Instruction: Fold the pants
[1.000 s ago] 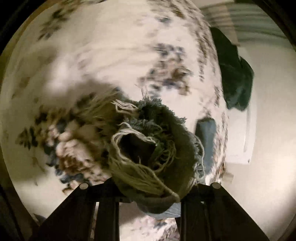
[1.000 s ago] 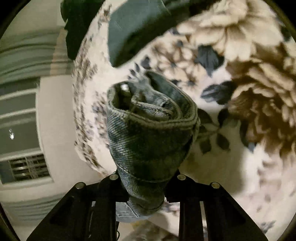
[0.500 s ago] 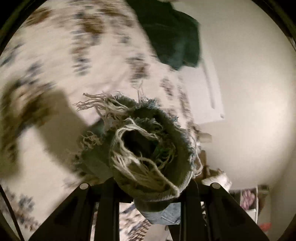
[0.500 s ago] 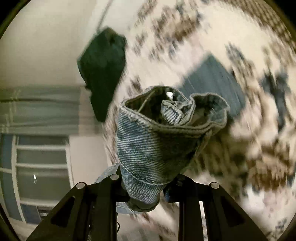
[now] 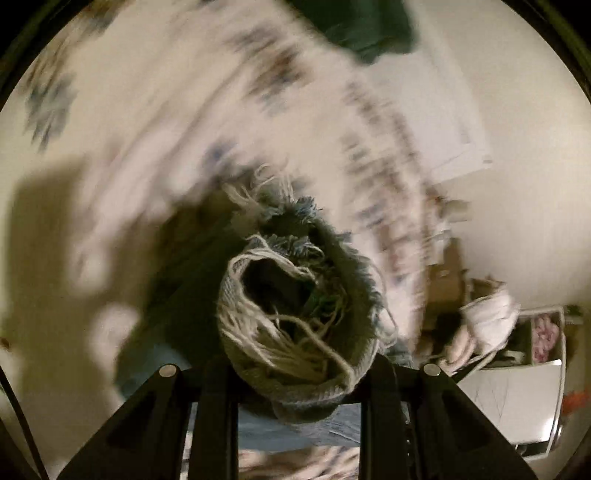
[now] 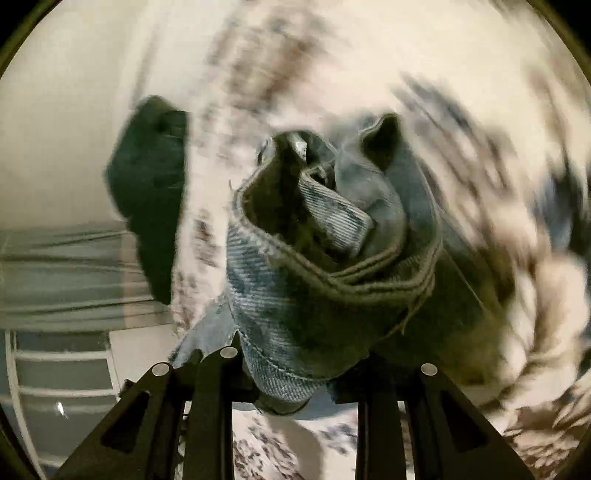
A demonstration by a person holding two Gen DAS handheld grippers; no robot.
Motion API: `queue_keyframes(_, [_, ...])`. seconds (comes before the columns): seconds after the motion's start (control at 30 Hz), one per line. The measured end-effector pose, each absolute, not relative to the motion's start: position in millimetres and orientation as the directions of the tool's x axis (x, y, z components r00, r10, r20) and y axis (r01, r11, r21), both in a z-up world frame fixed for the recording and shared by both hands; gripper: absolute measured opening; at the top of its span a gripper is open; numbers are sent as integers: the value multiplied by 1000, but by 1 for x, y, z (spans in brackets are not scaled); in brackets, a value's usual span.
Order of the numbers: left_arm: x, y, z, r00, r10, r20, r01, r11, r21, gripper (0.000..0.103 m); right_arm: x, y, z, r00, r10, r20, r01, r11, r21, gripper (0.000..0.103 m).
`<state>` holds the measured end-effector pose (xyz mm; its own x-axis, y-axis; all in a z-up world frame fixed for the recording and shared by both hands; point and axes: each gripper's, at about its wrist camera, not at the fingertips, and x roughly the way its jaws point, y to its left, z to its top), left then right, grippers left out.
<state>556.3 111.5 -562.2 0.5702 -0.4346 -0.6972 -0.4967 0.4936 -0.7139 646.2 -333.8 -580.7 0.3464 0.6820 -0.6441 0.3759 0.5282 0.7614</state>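
The pants are blue denim jeans. My left gripper (image 5: 299, 373) is shut on a frayed leg hem (image 5: 295, 310) with loose white threads, bunched between the jaws. My right gripper (image 6: 295, 373) is shut on the waistband end (image 6: 325, 266) of the jeans, with a belt loop and stitched seam showing. Both ends are held above a floral bedspread (image 5: 184, 110), which also shows in the right wrist view (image 6: 498, 129). More denim hangs below each gripper. The background is blurred by motion.
A dark green garment (image 5: 362, 29) lies at the bed's far edge; it also shows in the right wrist view (image 6: 151, 177). A white wall (image 5: 524, 147), cluttered shelves and a white box (image 5: 517, 398) are right of the bed. Curtains and a window (image 6: 55, 295) are at left.
Both grippers have swung quickly while holding the jeans; the views have turned, the bed now looks closer, and denim spreads onto it under the grippers. The grips are unchanged.
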Motion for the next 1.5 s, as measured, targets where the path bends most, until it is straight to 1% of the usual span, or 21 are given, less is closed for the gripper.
queue_keyframes(0.07, [537,112,-591,544,-444,-712,-527,480,-701,20,633,-337,-604,350,688,-636,410,498,764,27])
queue_keyframes(0.17, [520,115,-602,551,-463,-694,-502,481,-719,24,627,-338,-615,354,714,-604,430,449,783,32])
queue_keyframes(0.2, [517,117,-601,557,-477,-680,-497,465,-733,29,627,-339,-616,352,724,-593,432,436,789,40])
queue_keyframes(0.23, [512,120,-599,558,-486,-673,-503,447,-740,31,630,-341,-613,343,725,-597,440,438,784,47])
queue_keyframes(0.3, [503,122,-589,565,-501,-655,-515,406,-755,32,628,-346,-602,343,712,-612,441,454,775,52])
queue_keyframes(0.37, [495,125,-579,579,-483,-657,-519,402,-754,34,625,-350,-591,348,686,-638,434,486,759,51])
queue_keyframes(0.43, [495,126,-579,568,-454,-686,-524,444,-727,36,621,-353,-584,369,641,-673,431,524,735,38])
queue_keyframes(0.57, [497,113,-577,483,-381,-789,-541,579,-610,37,629,-347,-593,328,602,-728,442,583,681,38])
queue_keyframes(0.6, [496,109,-572,460,-357,-813,-534,619,-575,39,631,-346,-596,313,595,-740,447,595,667,45])
queue_keyframes(0.63, [495,104,-563,426,-317,-847,-528,673,-517,41,633,-343,-590,290,564,-773,440,639,631,66])
queue_keyframes(0.67, [496,96,-549,391,-253,-885,-514,737,-438,41,640,-339,-581,266,508,-819,412,709,573,80])
queue_keyframes(0.7, [493,89,-537,372,-193,-908,-492,788,-369,46,641,-331,-568,258,453,-853,366,771,520,97])
queue_keyframes(0.73, [493,82,-526,355,-127,-926,-462,837,-292,51,642,-321,-550,257,382,-888,301,842,449,98])
queue_keyframes(0.77, [491,72,-512,351,-56,-935,-420,883,-211,68,643,-308,-533,252,262,-932,232,918,321,98])
queue_keyframes(0.8, [487,62,-499,364,7,-931,-371,918,-138,87,642,-296,-520,266,171,-949,177,959,222,98])
queue_keyframes(0.83, [484,55,-491,380,39,-924,-340,935,-100,91,639,-282,-506,296,90,-951,109,986,127,98])
queue_keyframes(0.9, [476,41,-475,422,85,-903,-282,959,-42,93,631,-263,-489,331,-4,-944,27,1000,6,98])
queue_keyframes(1.03, [468,22,-453,441,101,-892,-220,975,1,94,595,-255,-462,380,-81,-921,-4,996,-89,98])
queue_keyframes(1.23, [463,-1,-412,466,103,-879,-208,978,5,94,564,-263,-399,450,-99,-887,22,995,-100,98])
queue_keyframes(1.4, [429,-21,-357,500,110,-859,-213,977,1,94,522,-271,-341,489,-88,-868,6,995,-97,98])
queue_keyframes(1.5, [398,-35,-311,535,125,-835,-215,977,9,94,492,-280,-300,513,-73,-856,-10,996,-91,98])
